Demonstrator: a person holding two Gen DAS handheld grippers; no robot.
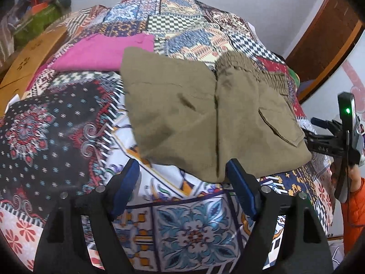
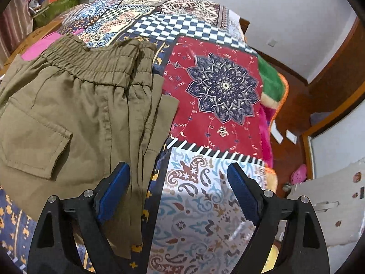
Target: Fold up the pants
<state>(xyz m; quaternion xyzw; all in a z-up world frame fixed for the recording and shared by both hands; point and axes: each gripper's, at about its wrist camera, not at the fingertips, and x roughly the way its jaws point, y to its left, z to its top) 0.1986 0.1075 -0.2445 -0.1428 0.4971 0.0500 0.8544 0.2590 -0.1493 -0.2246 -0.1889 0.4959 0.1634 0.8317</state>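
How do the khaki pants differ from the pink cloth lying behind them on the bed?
The khaki pants are olive-brown; the pink cloth is bright magenta. The pants lie nearer the grippers and cover the pink cloth's near edge. The pants show an elastic waistband and a flap pocket; on the pink cloth no such parts are visible. Both lie flat on the patterned bedspread.

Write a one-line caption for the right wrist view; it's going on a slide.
Open right hand-held gripper above folded olive-khaki cotton pants on a patchwork-print bedspread.
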